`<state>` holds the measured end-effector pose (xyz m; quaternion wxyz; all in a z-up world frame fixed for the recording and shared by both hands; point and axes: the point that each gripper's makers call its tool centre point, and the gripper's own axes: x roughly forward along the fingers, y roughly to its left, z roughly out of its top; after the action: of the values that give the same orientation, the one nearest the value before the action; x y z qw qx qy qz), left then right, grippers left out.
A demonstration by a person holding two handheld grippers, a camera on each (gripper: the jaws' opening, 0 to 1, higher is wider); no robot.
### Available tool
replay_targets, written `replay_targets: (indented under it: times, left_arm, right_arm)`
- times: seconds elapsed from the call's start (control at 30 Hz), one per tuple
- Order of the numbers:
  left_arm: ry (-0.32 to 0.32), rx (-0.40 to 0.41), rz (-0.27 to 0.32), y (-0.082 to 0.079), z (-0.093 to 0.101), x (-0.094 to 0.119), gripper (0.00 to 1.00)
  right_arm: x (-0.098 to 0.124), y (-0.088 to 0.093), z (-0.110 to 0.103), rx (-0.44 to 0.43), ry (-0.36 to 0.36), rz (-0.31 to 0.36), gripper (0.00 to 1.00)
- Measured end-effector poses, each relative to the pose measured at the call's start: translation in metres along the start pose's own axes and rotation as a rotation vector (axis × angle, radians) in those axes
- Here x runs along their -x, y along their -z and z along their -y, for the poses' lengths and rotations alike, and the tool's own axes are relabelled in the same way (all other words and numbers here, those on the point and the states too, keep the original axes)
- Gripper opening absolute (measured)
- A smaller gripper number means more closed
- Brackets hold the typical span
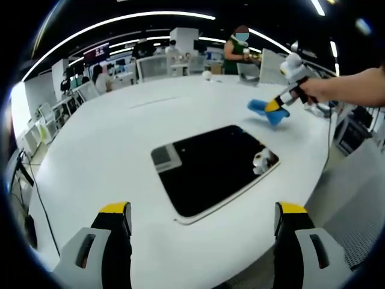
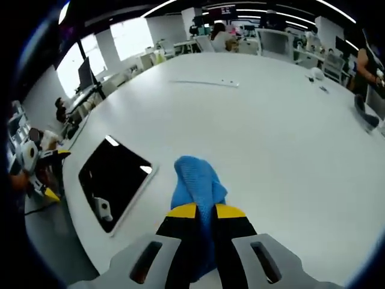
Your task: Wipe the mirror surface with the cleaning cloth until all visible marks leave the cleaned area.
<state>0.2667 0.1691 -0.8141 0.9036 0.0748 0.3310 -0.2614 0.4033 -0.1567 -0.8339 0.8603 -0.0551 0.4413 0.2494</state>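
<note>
My right claw (image 2: 205,212) is clamped on the blue cloth (image 2: 197,177), far right of the mirror (image 1: 212,167) on the table (image 1: 108,150). Left claw (image 1: 203,212) spread wide, w/ nothing in it. Wiping not begun, I judge.

Dark rectangular mirror (image 1: 210,168) with a pale rim, flat on the white table (image 1: 108,150). Crumpled blue cleaning cloth (image 2: 197,183), well apart from the mirror.

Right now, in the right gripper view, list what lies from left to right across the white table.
Other tongs with yellow tips → dark rectangular mirror → blue cleaning cloth, pinched in this view's own tongs → dark object at the table's right edge.
</note>
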Motion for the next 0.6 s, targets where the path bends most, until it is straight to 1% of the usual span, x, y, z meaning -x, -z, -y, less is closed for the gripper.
replay_targets:
  times: [0.17,0.3,0.6]
  left_arm:
    - [-0.002,0.002,-0.002,0.000,0.000,0.000,0.99]
    - [-0.004,0.002,-0.002,0.001,-0.001,0.000,0.99]
    - [-0.005,0.006,-0.002,0.000,-0.001,0.000,0.99]
  right_arm:
    - [-0.004,0.016,0.004,-0.008,0.009,-0.026,0.05]
    - [-0.007,0.024,0.007,0.018,0.028,-0.042,0.05]
    - [-0.008,0.024,0.011,0.059,0.050,-0.042,0.08]
